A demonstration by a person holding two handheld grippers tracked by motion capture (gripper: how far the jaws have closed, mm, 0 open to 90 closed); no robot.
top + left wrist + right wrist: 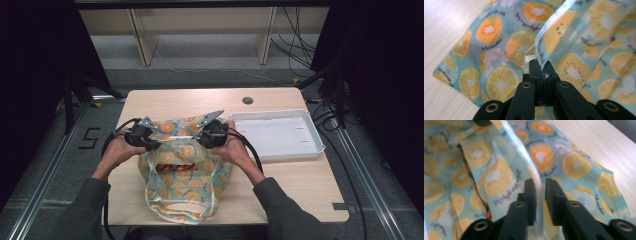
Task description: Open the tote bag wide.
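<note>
Fruit-print tote bag (185,165) looking thin, floppy; left gripper (541,71) pinching its rim closed at 9 o'clock, right gripper (540,195) gapping slightly around the rim at 3 o'clock.

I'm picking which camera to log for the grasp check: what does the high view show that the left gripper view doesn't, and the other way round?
High view alone: the white tray beside the bag, the person's hands, the right gripper, and something orange-striped in the bag's opening.

Left gripper view alone: the left gripper close up, its fingers shut on a fold of the bag's edge, and the small script printed on the cloth.

Both: the fruit-print bag lying on the wooden table.
</note>
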